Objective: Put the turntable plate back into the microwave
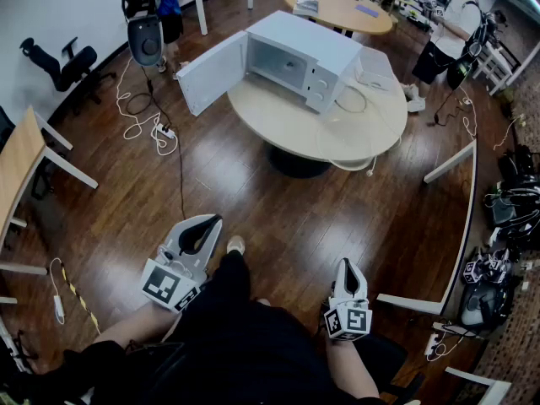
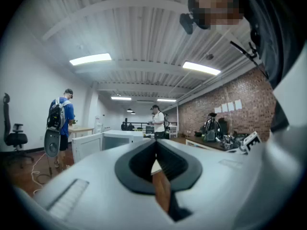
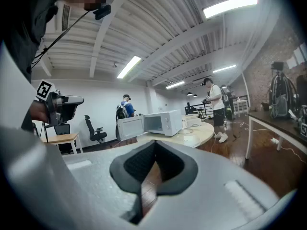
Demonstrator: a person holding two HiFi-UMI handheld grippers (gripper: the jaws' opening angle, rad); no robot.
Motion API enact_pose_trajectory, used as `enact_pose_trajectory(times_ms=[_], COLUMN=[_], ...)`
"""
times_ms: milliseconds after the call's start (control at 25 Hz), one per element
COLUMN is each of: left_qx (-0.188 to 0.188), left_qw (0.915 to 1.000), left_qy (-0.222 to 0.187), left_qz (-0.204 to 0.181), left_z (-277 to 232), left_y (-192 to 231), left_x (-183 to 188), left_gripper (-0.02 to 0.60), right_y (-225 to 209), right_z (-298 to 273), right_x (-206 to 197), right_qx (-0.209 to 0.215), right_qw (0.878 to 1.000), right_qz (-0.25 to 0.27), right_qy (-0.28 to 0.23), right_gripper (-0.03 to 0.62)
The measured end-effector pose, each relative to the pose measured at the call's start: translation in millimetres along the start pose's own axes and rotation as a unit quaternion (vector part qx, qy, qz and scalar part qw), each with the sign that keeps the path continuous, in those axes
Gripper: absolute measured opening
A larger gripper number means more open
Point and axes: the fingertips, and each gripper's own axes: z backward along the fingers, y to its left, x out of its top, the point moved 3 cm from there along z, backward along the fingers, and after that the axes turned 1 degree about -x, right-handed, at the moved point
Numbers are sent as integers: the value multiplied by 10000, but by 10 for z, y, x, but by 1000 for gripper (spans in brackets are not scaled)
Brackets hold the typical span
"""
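The white microwave stands on a round pale table well ahead of me, its door swung open to the left and its cavity looking empty. A faint round outline lies on the table right of the microwave; I cannot tell whether it is the turntable plate. Both grippers hang low by my legs, far from the table. My left gripper is shut with nothing in it, and so is my right gripper. The microwave also shows small in the left gripper view and the right gripper view.
A person in blue with a backpack stands at the back left, another in white at the back right. Cables trail over the wooden floor left of the table. Desks and an office chair line the left wall; equipment crowds the right.
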Motion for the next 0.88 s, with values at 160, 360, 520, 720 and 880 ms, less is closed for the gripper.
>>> enact_pose_trajectory(times_ms=[160, 360, 520, 720, 880], left_qx=[12, 25, -263, -147, -288], left_qw=[10000, 9990, 9990, 9982, 9969], left_qy=[-34, -442, -361, -368, -202], left_qz=[-12, 62, 85, 460, 707], left_z=[-308, -631, -879, -1054, -1229], left_y=[512, 961, 1243, 1811, 2117], left_x=[3, 149, 134, 100, -149], left_gripper=[6, 6, 6, 6, 6], right_y=[59, 170, 306, 446, 568], right_z=[-383, -835, -1265, -1707, -2053], right_x=[62, 211, 363, 441, 490], right_qx=[-64, -140, -223, -358, -477], right_qw=[10000, 9997, 9993, 9988, 9985], right_qz=[44, 182, 294, 328, 256], right_qy=[34, 50, 45, 114, 65], right_gripper=[0, 0, 0, 0, 0])
